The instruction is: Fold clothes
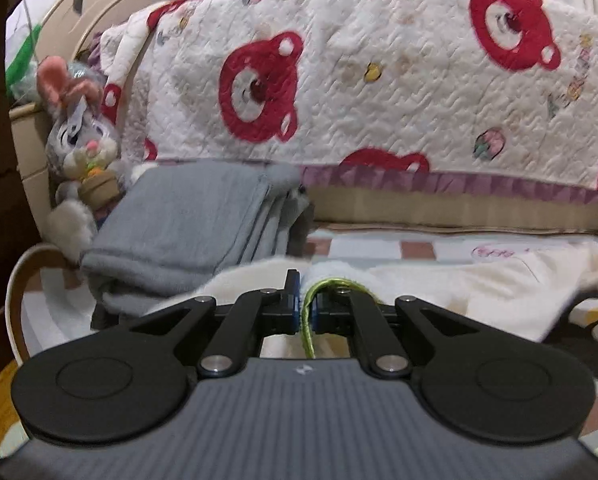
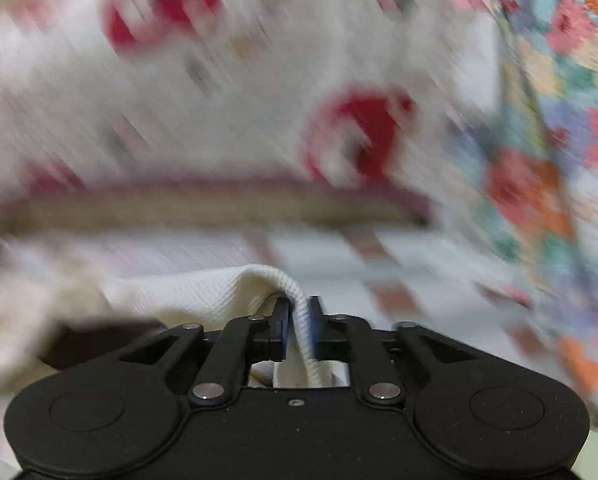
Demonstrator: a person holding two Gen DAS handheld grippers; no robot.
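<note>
No readable brand or label is seen; only a faint pink mark (image 1: 493, 252) on the garment, too blurred to read. The cream garment (image 1: 479, 284) is spread on the checked sofa seat (image 1: 379, 246), near its front edge. Its green-trimmed edge (image 1: 309, 320) is clamped by the left tool (image 1: 306, 308). A ribbed cream fold (image 2: 303, 316) is pinched by the right tool (image 2: 299, 328). A folded grey blanket (image 1: 187, 224) is seen at the seat's left end.

A white quilt (image 1: 379, 92) printed with red bear faces is hanging over the sofa back (image 1: 439, 204). A plush grey rabbit (image 1: 79, 148) is sitting at its left end, leaning beside a folded grey blanket (image 1: 187, 220). A flowered patchwork cloth (image 2: 559, 160) is hanging at the right.
</note>
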